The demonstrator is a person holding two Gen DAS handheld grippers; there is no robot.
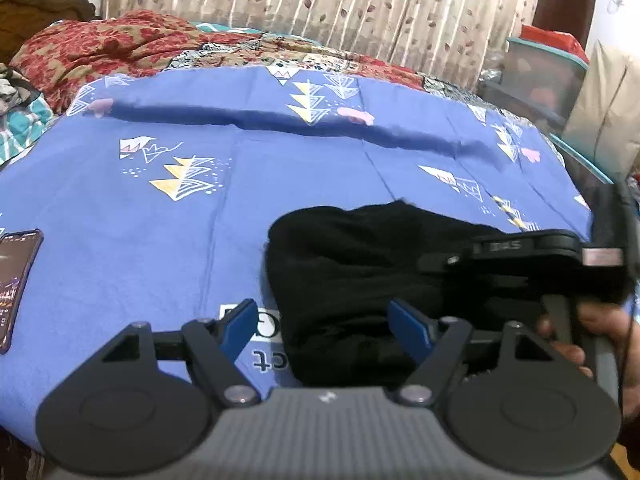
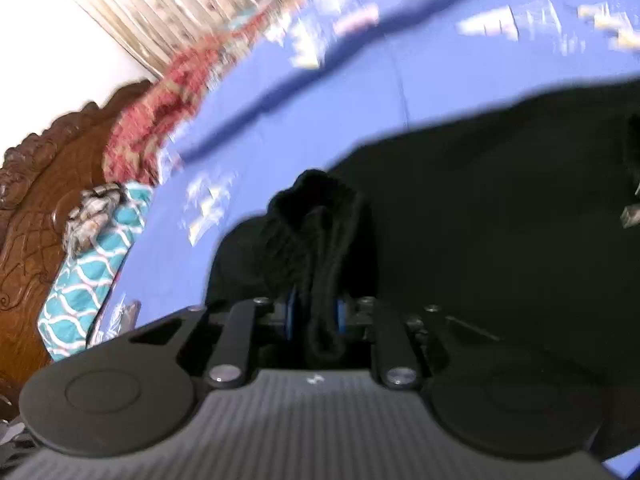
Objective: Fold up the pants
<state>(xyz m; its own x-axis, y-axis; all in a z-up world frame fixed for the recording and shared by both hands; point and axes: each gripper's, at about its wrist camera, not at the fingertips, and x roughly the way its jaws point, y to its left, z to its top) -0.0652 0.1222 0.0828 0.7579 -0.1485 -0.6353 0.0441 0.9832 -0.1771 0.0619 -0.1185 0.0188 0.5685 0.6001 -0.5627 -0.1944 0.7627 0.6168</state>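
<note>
The black pants (image 1: pixel 352 264) lie bunched on the blue patterned bedsheet (image 1: pixel 160 208). My left gripper (image 1: pixel 324 328) is open, its blue pads on either side of the pants' near left edge, holding nothing. The right gripper's body (image 1: pixel 540 256) shows at the right over the pants, held by a hand. In the right wrist view my right gripper (image 2: pixel 314 316) is shut on a gathered fold of the black pants (image 2: pixel 480 208), which bunches up between the blue pads. That view is tilted and blurred.
A phone (image 1: pixel 16 280) lies on the sheet at the left. A red floral blanket (image 1: pixel 104 48) and a teal pillow (image 2: pixel 88 280) sit toward the carved wooden headboard (image 2: pixel 36 184). Curtains (image 1: pixel 320 8) hang behind. Storage boxes (image 1: pixel 540 76) stand at the right.
</note>
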